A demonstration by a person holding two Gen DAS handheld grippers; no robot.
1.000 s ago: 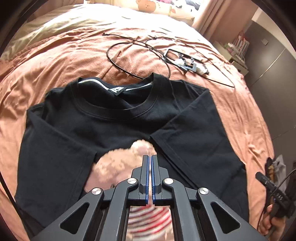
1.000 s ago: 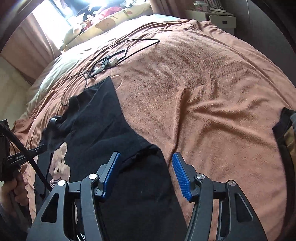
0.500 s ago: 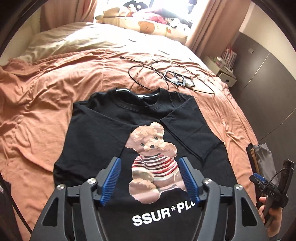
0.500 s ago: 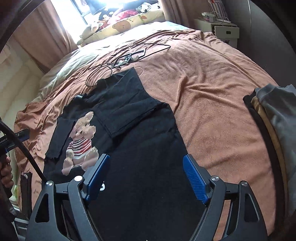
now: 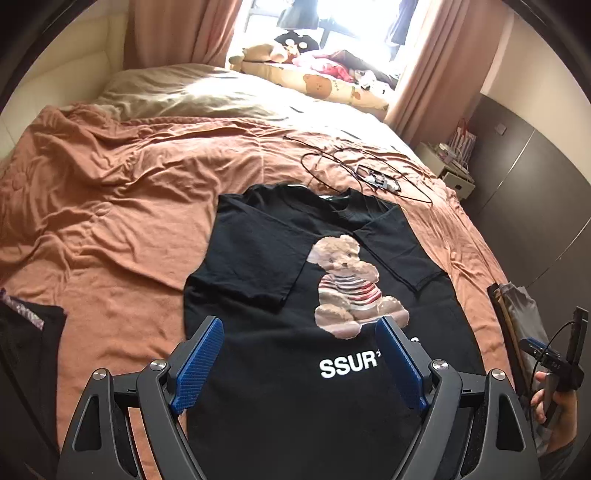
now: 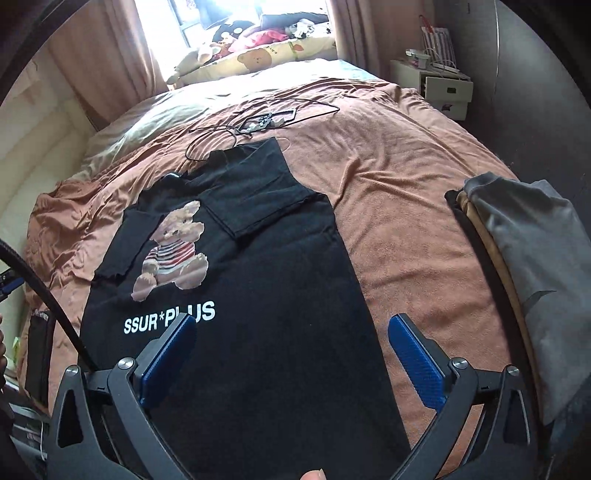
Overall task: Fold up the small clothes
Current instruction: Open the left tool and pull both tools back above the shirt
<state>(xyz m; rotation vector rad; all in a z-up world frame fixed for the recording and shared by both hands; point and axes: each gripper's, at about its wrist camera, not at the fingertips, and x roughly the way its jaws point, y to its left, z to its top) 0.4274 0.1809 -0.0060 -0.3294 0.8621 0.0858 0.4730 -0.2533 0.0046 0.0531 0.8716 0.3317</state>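
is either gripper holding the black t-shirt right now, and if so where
Neither. The left gripper and right gripper are both open above the black t-shirt, with nothing between their fingers. The shirt lies flat on the bed, sleeves folded in.

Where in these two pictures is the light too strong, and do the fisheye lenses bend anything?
Left wrist view: the window is blown out white, and its light washes over the pillow; the black T-shirt stays sharp. Right wrist view: the window glares too, the bed bulges like a dome, and the corners are black.
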